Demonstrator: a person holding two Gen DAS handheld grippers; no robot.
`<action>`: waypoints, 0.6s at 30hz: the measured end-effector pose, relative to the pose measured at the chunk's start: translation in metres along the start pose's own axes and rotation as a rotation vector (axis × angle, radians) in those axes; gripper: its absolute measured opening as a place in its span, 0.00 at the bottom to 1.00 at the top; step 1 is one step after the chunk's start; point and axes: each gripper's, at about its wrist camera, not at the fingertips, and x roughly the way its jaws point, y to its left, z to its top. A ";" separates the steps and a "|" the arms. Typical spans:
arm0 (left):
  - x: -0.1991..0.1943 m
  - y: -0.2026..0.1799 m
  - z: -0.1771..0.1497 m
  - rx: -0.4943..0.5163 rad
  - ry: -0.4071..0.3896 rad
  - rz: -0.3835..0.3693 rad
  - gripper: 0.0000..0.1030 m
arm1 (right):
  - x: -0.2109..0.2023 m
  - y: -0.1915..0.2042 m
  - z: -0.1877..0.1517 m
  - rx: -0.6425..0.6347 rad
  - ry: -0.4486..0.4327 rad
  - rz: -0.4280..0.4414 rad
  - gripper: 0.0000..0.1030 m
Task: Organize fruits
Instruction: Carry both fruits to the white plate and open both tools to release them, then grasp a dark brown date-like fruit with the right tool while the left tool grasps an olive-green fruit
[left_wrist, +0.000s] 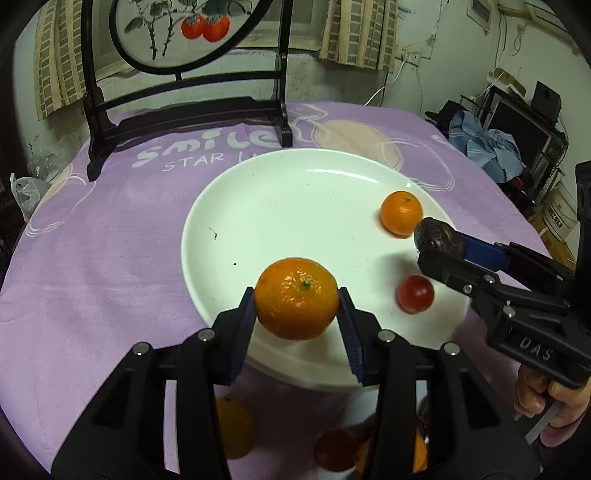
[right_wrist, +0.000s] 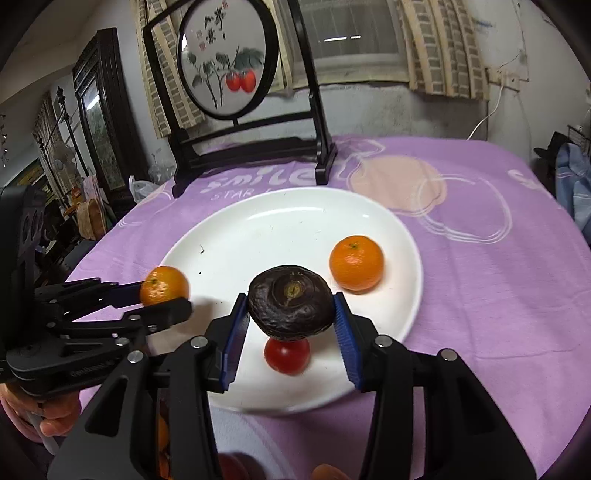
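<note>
left wrist view: the left gripper has its fingers clamped on a mandarin, held above the near rim of the white plate on the purple-clothed table. a second mandarin and a red tomato already lie on the plate's right side. right wrist view: the right gripper pinches a dark, wrinkled fruit over the plate's near part, above the tomato. two fruits look placed; the two carried ones remain, and blurred fruit shows at the near table edge.
</note>
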 end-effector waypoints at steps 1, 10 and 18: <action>0.005 0.001 0.001 -0.008 0.010 0.001 0.43 | 0.001 0.000 0.000 -0.002 0.001 -0.002 0.45; -0.034 0.020 -0.006 -0.061 -0.085 0.015 0.77 | -0.038 0.002 -0.005 0.002 -0.067 0.030 0.47; -0.066 0.059 -0.043 -0.162 -0.126 0.128 0.94 | -0.067 0.006 -0.036 0.002 -0.033 0.059 0.51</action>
